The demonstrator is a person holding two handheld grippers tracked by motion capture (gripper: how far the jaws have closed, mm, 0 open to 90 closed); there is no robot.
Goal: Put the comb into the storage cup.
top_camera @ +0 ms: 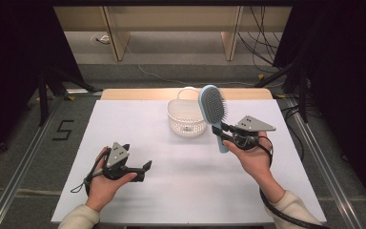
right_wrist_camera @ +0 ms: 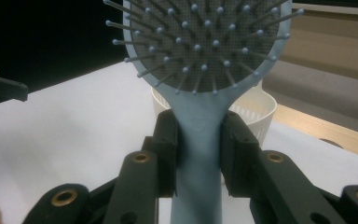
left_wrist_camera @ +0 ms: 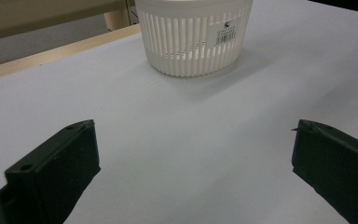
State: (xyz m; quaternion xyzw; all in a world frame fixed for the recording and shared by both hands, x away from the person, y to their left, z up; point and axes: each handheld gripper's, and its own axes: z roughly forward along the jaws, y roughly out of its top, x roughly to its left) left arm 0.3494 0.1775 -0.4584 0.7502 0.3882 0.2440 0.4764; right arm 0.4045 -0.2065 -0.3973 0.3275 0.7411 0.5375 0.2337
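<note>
The pale blue hairbrush (top_camera: 214,110) stands nearly upright above the table's (top_camera: 133,124) right half, its handle clamped between the jaws of the right gripper (top_camera: 225,130), its bristled head just right of the white slatted basket (top_camera: 186,119) at the far middle. Nothing can be seen inside the basket from above, though the brush covers part of its right rim, and the barcode sticker (left_wrist_camera: 225,34) on its wall is too small to read. The left gripper (top_camera: 146,168) rests near the left front with jaws wide apart and empty, and a "5" (top_camera: 63,130) is marked on the floor left of the table.
</note>
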